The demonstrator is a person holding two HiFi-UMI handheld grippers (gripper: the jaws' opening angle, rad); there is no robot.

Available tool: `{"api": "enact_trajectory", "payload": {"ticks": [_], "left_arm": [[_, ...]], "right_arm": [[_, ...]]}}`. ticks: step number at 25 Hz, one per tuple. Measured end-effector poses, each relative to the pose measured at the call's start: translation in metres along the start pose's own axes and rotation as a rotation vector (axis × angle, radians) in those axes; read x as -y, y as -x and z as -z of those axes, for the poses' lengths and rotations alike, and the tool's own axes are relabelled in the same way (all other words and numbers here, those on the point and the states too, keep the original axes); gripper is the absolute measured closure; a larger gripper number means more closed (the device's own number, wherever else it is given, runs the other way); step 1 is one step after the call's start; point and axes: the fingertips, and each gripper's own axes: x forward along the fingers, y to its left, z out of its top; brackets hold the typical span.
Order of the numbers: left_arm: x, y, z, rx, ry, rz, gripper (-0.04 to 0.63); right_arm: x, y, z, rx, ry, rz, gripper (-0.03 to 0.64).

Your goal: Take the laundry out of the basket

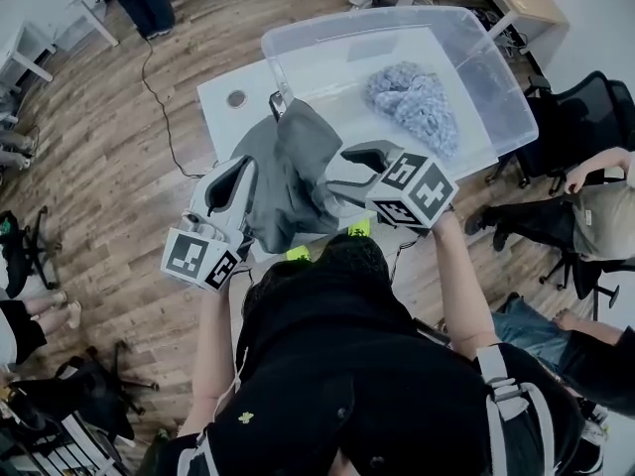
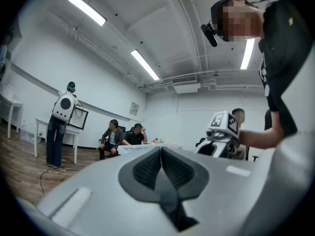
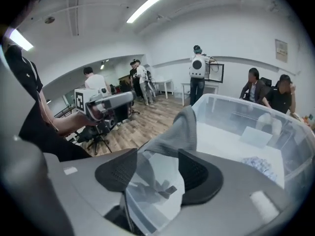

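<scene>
Read left gripper (image 2: 161,167) pads as pressed together on nothing, right gripper (image 3: 156,173) pads apart around the clear basket (image 1: 347,23) wall, grey garment (image 1: 288,167) draped over its rim mid-frame, blue knit (image 1: 415,102) inside upper right; likely soft, light, floppy, so pinch a bunched fold.

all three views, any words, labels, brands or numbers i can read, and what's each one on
No text is readable anywhere.
Left white marker cube and right white marker cube: black square patterns, no letters.
Small framed wall sign: too small to read.
Framed wall poster: blurred.
Pale sheet seen through the clear plastic bin: no print legible.
</scene>
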Motion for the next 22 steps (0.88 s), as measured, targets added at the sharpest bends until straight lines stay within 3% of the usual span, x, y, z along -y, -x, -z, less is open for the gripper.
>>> {"api": "enact_trajectory", "payload": {"ticks": [2,6,9,11,13,14,15,19,22], "left_arm": [[0.001,0.003,0.001,0.001,0.007,-0.003,0.584],[0.001,0.008,0.002,0.003,0.022,-0.015,0.584],[-0.001,0.012,0.005,-0.001,0.033,-0.033,0.584],[-0.003,0.015,0.005,-0.002,0.040,-0.047,0.584],[-0.006,0.017,0.005,-0.003,0.043,-0.064,0.584],[-0.007,0.019,0.005,-0.004,0.043,-0.071,0.584],[-0.009,0.020,0.006,-0.006,0.044,-0.078,0.584],[-0.011,0.020,0.007,-0.013,0.040,-0.087,0.584],[-0.009,0.015,0.008,-0.016,0.039,-0.076,0.584]], "right_arm": [[0.019,-0.003,-0.004,0.061,-0.037,-0.005,0.306],[0.050,-0.026,-0.018,0.180,-0.228,-0.131,0.275],[0.062,-0.048,-0.020,0.187,-0.317,-0.223,0.245],[0.056,-0.052,-0.027,0.210,-0.350,-0.333,0.312],[0.046,-0.048,-0.038,0.266,-0.326,-0.401,0.489],[0.045,-0.045,-0.043,0.293,-0.289,-0.378,0.549],[0.046,-0.043,-0.046,0.308,-0.240,-0.325,0.567],[0.044,-0.041,-0.049,0.293,-0.071,-0.128,0.594],[0.037,-0.037,-0.048,0.288,-0.051,-0.090,0.595]]}}
